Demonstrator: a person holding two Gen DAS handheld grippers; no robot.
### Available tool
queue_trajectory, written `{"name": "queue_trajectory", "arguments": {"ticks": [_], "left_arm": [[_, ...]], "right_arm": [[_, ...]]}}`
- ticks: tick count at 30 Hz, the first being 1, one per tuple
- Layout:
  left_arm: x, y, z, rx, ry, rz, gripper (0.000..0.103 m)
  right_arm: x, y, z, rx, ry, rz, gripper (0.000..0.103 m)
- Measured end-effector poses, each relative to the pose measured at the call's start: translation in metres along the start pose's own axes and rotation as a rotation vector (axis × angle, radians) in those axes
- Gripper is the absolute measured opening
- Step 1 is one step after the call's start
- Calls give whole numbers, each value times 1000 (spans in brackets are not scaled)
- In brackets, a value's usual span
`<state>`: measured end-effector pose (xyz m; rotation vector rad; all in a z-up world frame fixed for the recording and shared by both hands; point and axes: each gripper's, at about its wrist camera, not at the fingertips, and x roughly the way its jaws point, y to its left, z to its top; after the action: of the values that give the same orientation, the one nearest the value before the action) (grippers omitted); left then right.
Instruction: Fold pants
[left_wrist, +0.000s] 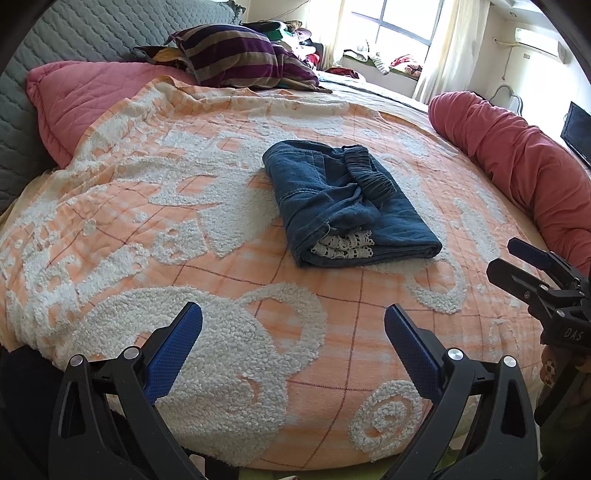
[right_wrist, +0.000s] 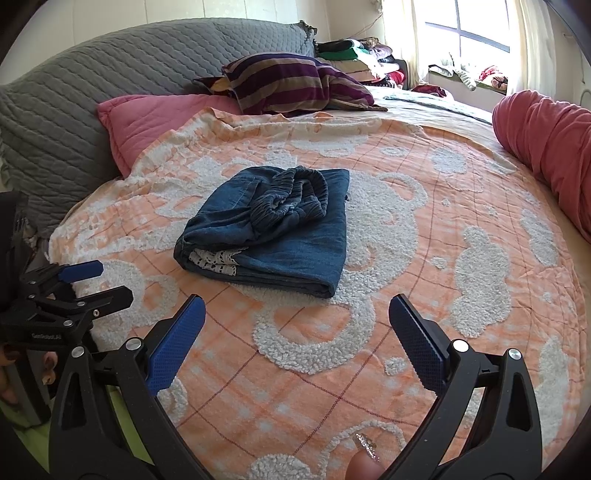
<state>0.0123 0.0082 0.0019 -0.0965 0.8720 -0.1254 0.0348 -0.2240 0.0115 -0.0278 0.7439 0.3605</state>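
This is a bedroom in a home. A big bed fills most of the room, with an orange and white blanket spread on it. A pink pillow and a striped pillow lie by the soft gray headboard. A red rolled quilt sits at the side. Sun comes in through a window with curtains. Clothes are piled near it.
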Motion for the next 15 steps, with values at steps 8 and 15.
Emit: {"name": "queue_trajectory", "arguments": {"ticks": [8, 15], "left_arm": [[0, -1, 0, 0, 1, 2, 99], [1, -1, 0, 1, 4, 0, 99]], "right_arm": [[0, -1, 0, 0, -2, -2, 94], [0, -3, 0, 5, 1, -5, 94]]}}
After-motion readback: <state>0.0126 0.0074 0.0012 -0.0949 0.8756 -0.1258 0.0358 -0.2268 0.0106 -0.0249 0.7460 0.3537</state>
